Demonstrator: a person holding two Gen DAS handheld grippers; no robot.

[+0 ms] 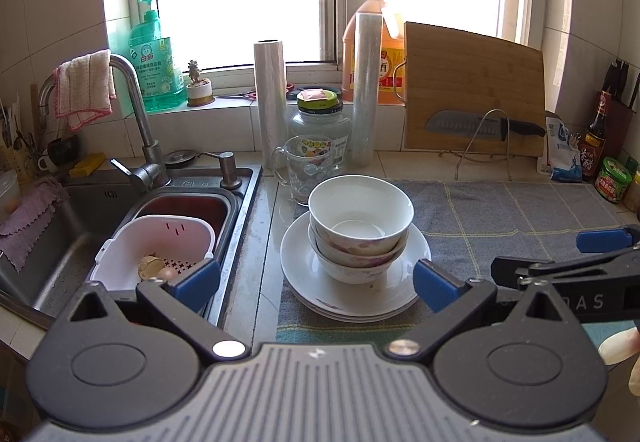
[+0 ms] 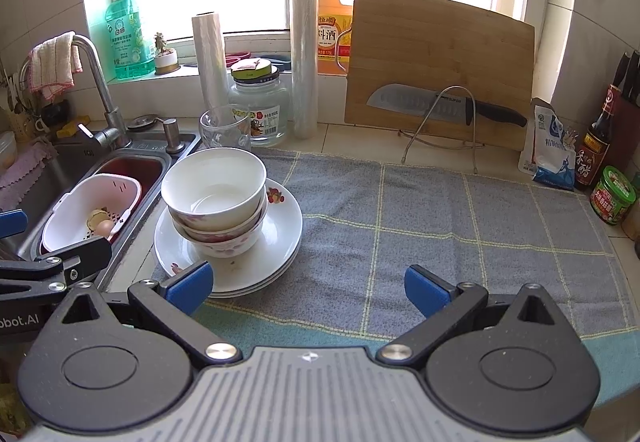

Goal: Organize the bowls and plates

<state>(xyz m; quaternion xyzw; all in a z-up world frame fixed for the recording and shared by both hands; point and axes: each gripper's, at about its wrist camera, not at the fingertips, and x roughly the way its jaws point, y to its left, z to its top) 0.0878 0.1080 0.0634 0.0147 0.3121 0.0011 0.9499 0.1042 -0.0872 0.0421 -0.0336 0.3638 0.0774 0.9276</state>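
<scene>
"SUPOR" on knife [image 2: 444, 105] blade

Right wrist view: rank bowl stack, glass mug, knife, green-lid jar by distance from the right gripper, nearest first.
From the right gripper, jaws open:
1. Bowl stack, front left, on the plates.
2. Glass mug, left, just behind the bowls.
3. Green-lid jar, far right edge; too close to call against the mug.
4. Knife, back right, against the cutting board.

Left wrist view: low over bench front edge, facing window, centred on bowl stack [image 1: 360, 226], close. Right wrist view: same height and heading, set further right, stack [image 2: 216, 202] at left, grey cloth [image 2: 440, 226] centred. Shared: sink [image 1: 80, 210], stack, cutting board [image 2: 440, 58], window.
</scene>
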